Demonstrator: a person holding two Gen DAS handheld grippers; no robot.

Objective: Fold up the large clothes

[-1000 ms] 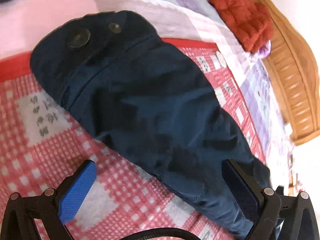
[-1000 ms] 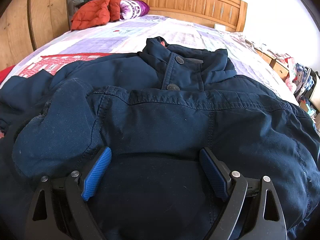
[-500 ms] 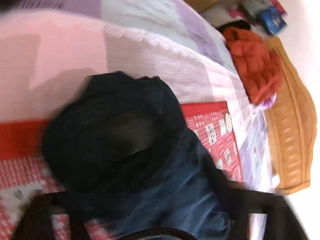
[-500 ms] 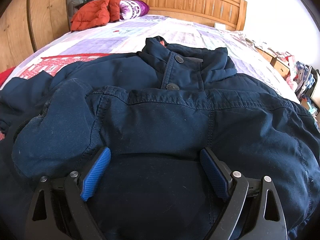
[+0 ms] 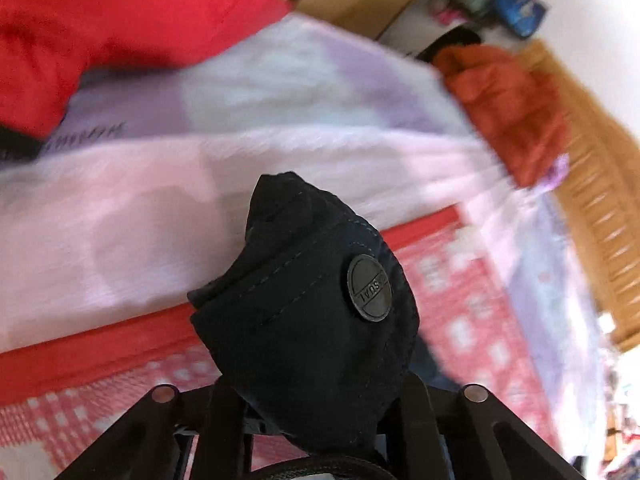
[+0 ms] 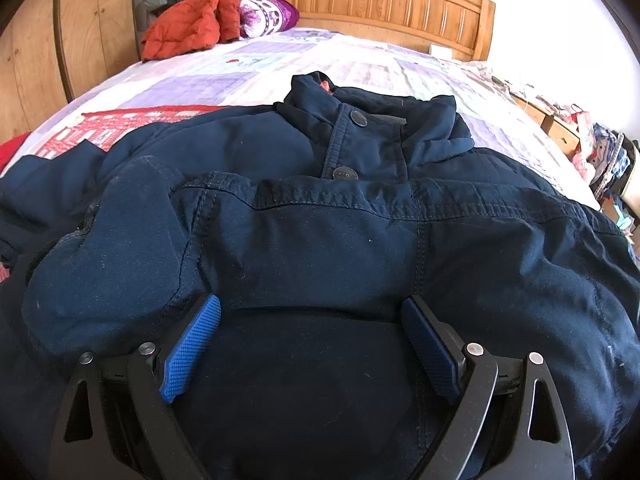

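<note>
The dark navy jacket (image 6: 360, 248) lies spread on the bed, collar (image 6: 372, 128) at the far side, with a folded layer across its chest. My right gripper (image 6: 312, 344) rests open on the jacket's near part, its blue pads (image 6: 192, 356) wide apart and pinching nothing. In the left wrist view the sleeve cuff (image 5: 304, 320), with a round metal snap button (image 5: 369, 288), is bunched between the fingers of my left gripper (image 5: 316, 416). Its jaws are closing tight on the cuff, which hangs raised above the bed. The cloth hides the pads.
Under the cuff lie a pale pink and lilac quilt (image 5: 240, 184) and a red checked cloth (image 5: 472, 312). An orange puffer jacket (image 6: 188, 24) and a purple pillow (image 6: 268, 16) lie by the wooden headboard (image 6: 360, 4). A wooden wardrobe (image 6: 40, 40) stands left; clutter (image 6: 600, 152) lines the right.
My left gripper went from open over the flat sleeve to shut on its cuff and has lifted it, the view swinging up. The right gripper and the jacket body have not moved.
</note>
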